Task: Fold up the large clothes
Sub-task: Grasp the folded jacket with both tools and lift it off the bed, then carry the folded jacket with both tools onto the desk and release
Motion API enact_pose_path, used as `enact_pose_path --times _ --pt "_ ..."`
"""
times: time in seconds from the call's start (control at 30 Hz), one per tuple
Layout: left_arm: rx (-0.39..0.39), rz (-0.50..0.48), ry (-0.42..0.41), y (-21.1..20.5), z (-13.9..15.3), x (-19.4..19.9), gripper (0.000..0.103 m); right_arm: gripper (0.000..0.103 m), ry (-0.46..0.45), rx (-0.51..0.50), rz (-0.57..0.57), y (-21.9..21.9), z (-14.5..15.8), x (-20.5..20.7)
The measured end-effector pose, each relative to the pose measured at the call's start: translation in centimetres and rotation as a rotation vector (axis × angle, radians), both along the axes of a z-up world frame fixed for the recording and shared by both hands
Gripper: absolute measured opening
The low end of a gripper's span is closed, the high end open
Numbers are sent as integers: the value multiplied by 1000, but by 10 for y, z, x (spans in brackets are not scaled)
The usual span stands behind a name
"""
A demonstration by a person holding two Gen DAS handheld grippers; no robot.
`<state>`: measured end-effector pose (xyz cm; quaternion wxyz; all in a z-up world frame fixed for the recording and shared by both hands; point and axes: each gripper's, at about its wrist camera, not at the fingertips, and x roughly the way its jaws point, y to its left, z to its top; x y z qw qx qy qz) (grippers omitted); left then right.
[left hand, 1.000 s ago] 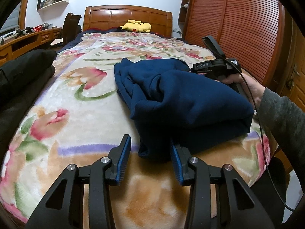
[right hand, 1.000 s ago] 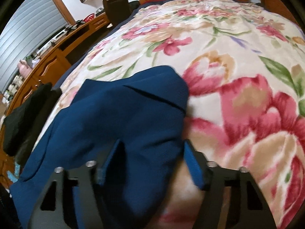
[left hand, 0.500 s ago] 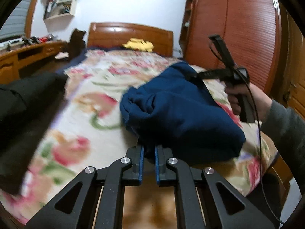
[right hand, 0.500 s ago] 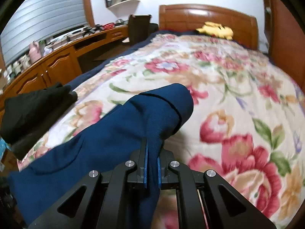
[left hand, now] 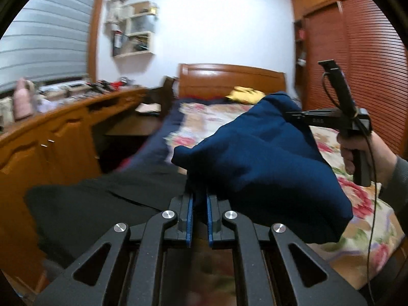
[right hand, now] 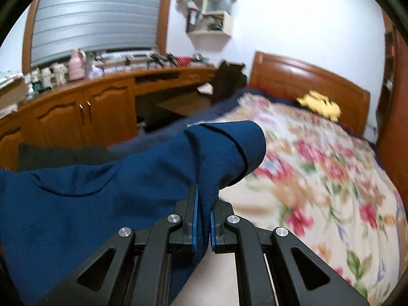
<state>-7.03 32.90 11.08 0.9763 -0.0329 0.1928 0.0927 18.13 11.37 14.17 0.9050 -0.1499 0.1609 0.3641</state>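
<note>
The dark blue garment (left hand: 265, 158) is a thick, soft knit bunched into a rounded heap with deep folds, held up above the near right part of the bed (left hand: 362, 219), whose floral blanket shows pink and red blooms on cream. In the right wrist view the same garment (right hand: 107, 191) ends in a tube-like sleeve or hem with a stitched band near its open end, pointing toward the far right, and a curved seam crosses the fabric on the left. The left hand-held gripper (left hand: 199, 204) is clenched on a fold of the cloth at its near edge, blue pads pressing the fabric from both sides. The right hand-held gripper (right hand: 203, 219) likewise grasps a pleat of the garment between its pads; from the left wrist view it is seen side-on at the far right, its tips buried in the cloth, gripped by the person's hand (left hand: 367, 153). Black clothing (left hand: 102, 204) lies at the near left, its outline blurred. The garment's lower side and overall shape are hidden by its own folds. The wooden headboard (left hand: 229, 79), a yellow plush toy (right hand: 321, 104) and the long wooden bench (right hand: 89, 99) along the left wall are all smeared by blur.
</note>
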Motion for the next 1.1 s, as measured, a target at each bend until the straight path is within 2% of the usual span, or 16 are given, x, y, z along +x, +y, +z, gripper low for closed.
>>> enact_pose_path --times 0.13,0.27,0.37,0.43,0.6,0.7,0.73,0.77,0.8,0.83,0.87,0.9,0.97,1.0,1.03,1.1 --pt "27 115 -6 52 11 -15 9 7 -33 20 51 56 18 -14" --pt "19 231 -33 105 9 -46 9 7 -29 59 127 109 15 -29" --pt "4 307 8 139 -8 -50 9 7 -24 41 190 145 -4 -34" --pt "-32 337 56 161 -30 -51 9 7 -5 28 217 167 -23 -34" --pt "-28 357 100 166 -58 -49 9 11 76 -140 170 210 -82 -4" --pt "-21 350 89 163 -57 -52 10 17 93 -158 138 203 -98 7" --pt "-12 354 95 161 -56 -52 13 24 94 -154 142 199 -99 8" --pt "-6 359 96 157 -53 -55 20 28 96 -145 148 200 -97 6" --pt "-4 358 93 155 -51 -56 25 37 95 -144 151 197 -95 3" --pt "-7 351 86 154 -49 -58 38 46 86 -141 152 194 -92 -4" --pt "-18 334 74 150 -45 -63 50 50 76 -129 165 190 -90 -9" --pt "-22 325 69 147 -43 -65 55 53 71 -116 183 190 -87 -23" --pt "-25 313 63 142 -39 -69 90 55 70 -99 209 179 -82 -49" --pt "-19 313 50 138 -35 -73 94 56 72 -94 215 173 -83 -55" --pt "-14 317 42 134 -32 -76 103 56 75 -86 225 170 -83 -62" --pt "-2 341 48 128 -27 -79 103 56 77 -77 250 160 -87 -68"
